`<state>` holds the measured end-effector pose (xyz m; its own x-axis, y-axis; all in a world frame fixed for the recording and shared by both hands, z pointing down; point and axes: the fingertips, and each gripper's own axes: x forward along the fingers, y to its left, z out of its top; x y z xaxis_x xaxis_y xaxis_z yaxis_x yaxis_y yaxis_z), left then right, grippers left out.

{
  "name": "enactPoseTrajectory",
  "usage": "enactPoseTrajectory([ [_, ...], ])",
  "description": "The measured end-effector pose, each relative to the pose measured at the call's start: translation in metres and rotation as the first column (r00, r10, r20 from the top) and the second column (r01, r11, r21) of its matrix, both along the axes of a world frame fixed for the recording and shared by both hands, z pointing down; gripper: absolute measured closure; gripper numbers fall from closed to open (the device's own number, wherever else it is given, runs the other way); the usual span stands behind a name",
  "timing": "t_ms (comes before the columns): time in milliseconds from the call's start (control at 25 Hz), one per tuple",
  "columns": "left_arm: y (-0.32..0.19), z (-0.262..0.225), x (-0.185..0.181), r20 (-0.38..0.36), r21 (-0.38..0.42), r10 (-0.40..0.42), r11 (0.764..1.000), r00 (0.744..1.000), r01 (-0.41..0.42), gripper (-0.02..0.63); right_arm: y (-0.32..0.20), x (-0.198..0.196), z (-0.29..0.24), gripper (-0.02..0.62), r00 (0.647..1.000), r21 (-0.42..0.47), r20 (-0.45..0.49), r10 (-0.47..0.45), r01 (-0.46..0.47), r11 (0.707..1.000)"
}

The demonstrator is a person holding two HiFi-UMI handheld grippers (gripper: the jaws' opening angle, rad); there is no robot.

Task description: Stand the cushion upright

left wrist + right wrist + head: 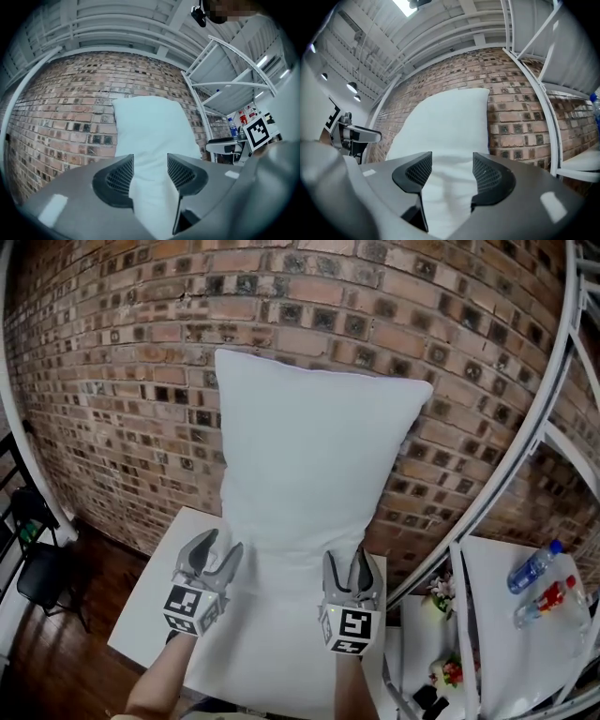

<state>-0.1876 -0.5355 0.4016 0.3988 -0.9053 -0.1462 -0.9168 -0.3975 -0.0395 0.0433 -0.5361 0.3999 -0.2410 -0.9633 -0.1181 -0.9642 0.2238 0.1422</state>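
The big white rectangular fabric cushion (pixel 309 465) already stands on its short end on the white tabletop (pixel 155 615), leaning back against the red-brown brick wall (pixel 112 381). The job looks as good as done, bar seeing that it doesn't slump. The left gripper (pixel 221 546) is at the cushion's lower left edge and the right gripper (pixel 345 563) is before its lower right, both with jaws fairly wide and white fabric in the gap, neither seeming to pinch. A white metal shelf frame (pixel 525 446) rises at the right, and a black chair (pixel 33 568) stands at the left.
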Motion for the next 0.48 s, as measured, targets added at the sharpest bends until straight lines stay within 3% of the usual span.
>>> enactPoseTrajectory([
  [320, 0.044, 0.001, 0.018, 0.03, -0.014, 0.024, 1.0, 0.999, -0.023, 0.402, 0.043, -0.022, -0.01, 0.381, 0.998, 0.021, -0.023, -0.061, 0.061, 0.998],
  [480, 0.059, -0.003, 0.017, 0.011, -0.009, 0.02, 1.0, 1.0, -0.02, 0.422, 0.063, -0.033, -0.013, 0.406, 0.997, 0.038, -0.022, -0.069, 0.07, 0.997],
])
